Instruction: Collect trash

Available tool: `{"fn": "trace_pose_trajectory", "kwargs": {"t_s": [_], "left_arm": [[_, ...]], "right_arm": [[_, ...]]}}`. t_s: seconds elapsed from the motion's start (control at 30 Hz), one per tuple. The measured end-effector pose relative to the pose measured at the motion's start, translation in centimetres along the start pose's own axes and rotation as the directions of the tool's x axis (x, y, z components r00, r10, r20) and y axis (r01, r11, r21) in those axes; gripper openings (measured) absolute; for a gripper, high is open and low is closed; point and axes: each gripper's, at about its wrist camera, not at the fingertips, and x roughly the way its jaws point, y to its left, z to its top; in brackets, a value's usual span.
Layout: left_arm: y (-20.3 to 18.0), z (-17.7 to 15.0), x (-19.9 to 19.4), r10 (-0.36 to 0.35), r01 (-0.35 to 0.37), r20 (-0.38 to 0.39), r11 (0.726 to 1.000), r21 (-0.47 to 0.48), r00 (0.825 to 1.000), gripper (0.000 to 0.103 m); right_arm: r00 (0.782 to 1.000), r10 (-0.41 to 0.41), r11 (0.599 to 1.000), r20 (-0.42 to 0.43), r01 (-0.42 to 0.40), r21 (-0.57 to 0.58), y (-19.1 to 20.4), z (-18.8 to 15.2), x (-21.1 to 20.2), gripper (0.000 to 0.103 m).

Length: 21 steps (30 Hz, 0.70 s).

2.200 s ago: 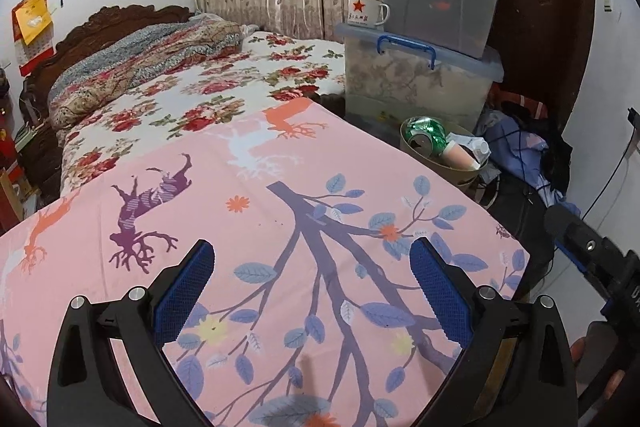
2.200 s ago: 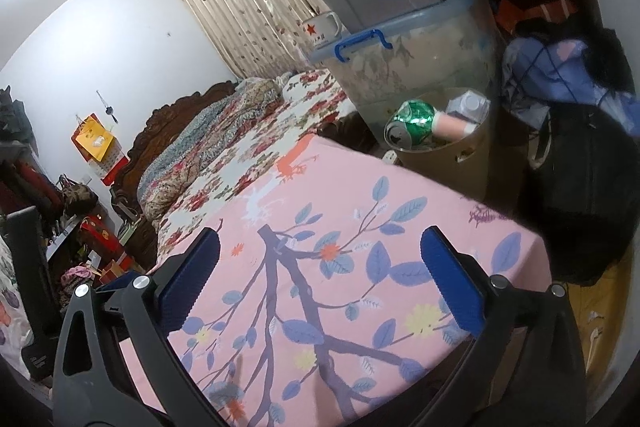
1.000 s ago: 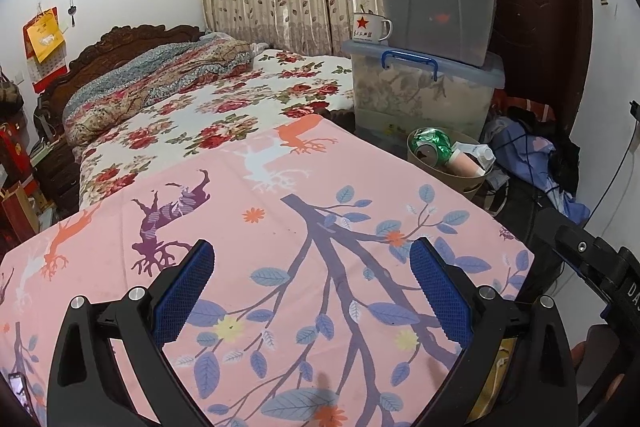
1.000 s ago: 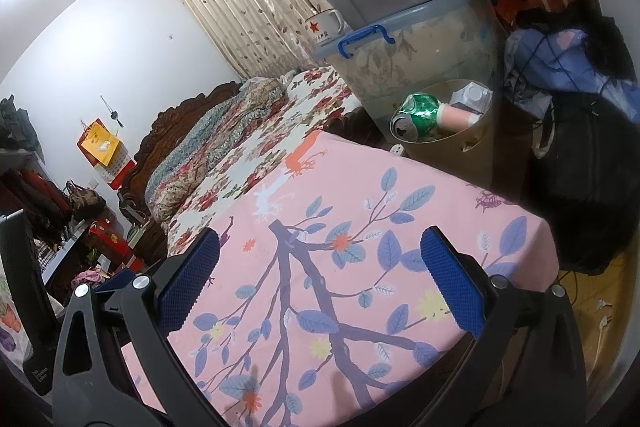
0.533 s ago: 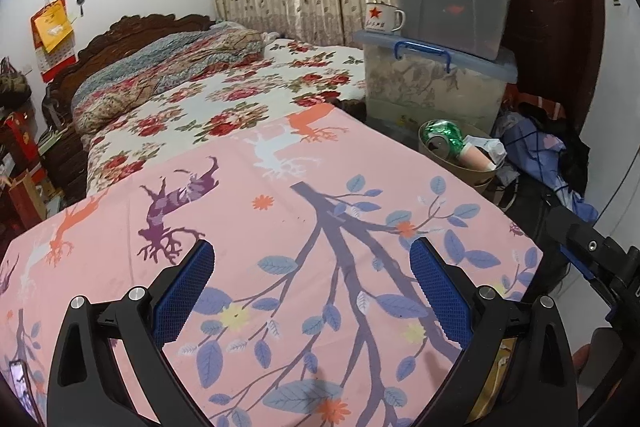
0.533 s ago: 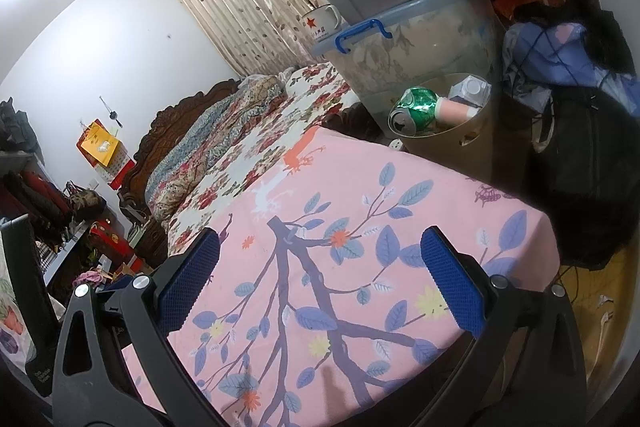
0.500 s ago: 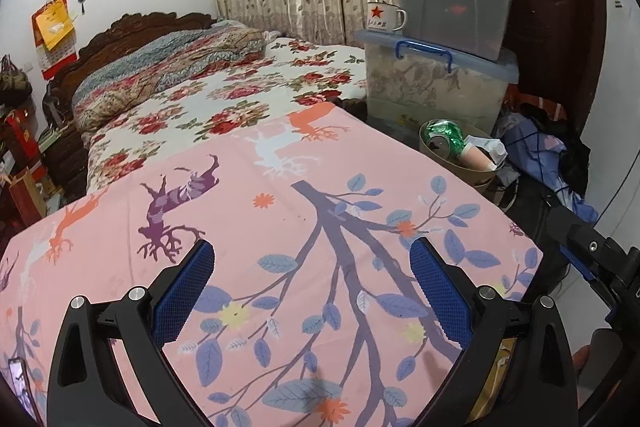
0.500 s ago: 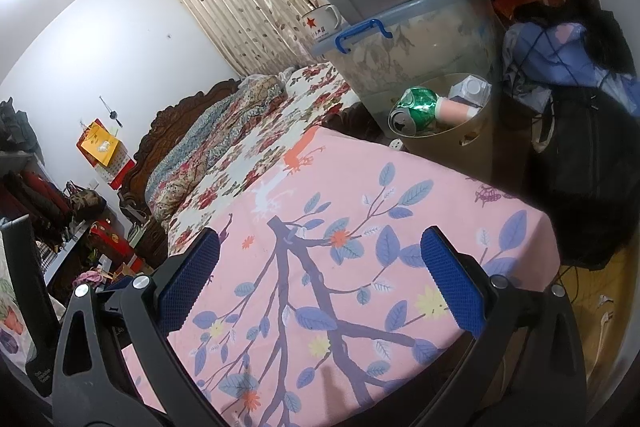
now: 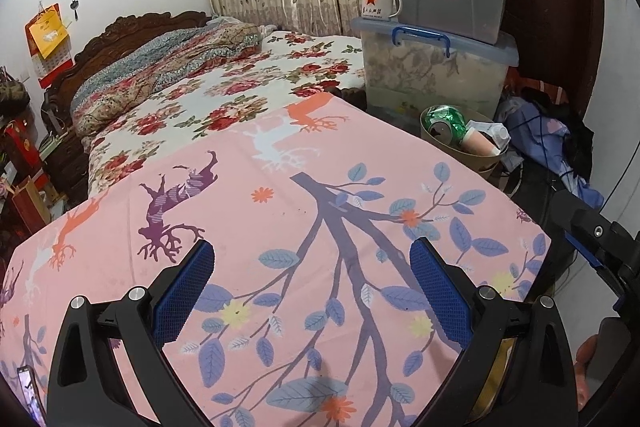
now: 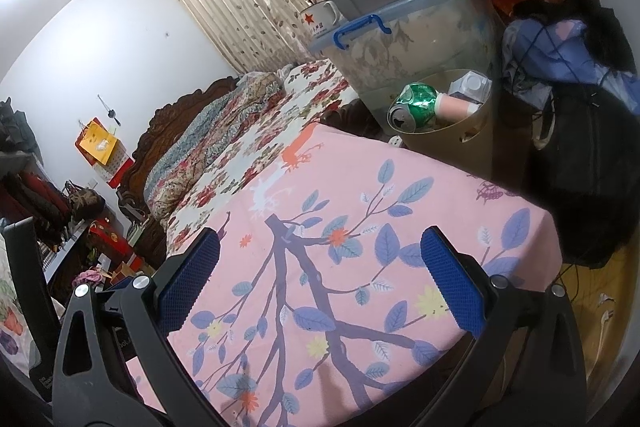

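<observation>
Both views barely shifted since 0.5 s ago. Left gripper (image 9: 312,283) and right gripper (image 10: 318,273) jaws wide apart, empty, over pink sheet (image 9: 280,227). Beyond its far corner: bin (image 10: 452,143) holding green can (image 10: 416,105), pink cup (image 10: 454,107), carton (image 10: 470,85)

Both cameras hover close above the pink tree-print table (image 9: 280,227), each looking forward between its own gripper's blue pads. The left wrist view sits level, with the trash bin (image 9: 472,157) at two o'clock. The right wrist view is tilted, with that bin (image 10: 452,143) at one o'clock. Both share the table, bin, stacked storage boxes (image 9: 436,67) and flowered bed (image 9: 224,99).
</observation>
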Motion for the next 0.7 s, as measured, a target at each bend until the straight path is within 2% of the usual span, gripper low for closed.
{"fn": "trace_pose_trajectory", "kwargs": {"t_s": [0.7], "left_arm": [[-0.01,-0.22,-0.18,0.003,-0.004,0.012,1.000,0.012,1.000,0.094]], "right_arm": [[1.000,-0.002,1.000,-0.017,0.002,-0.001,-0.08,-0.39,1.01,0.099]]}}
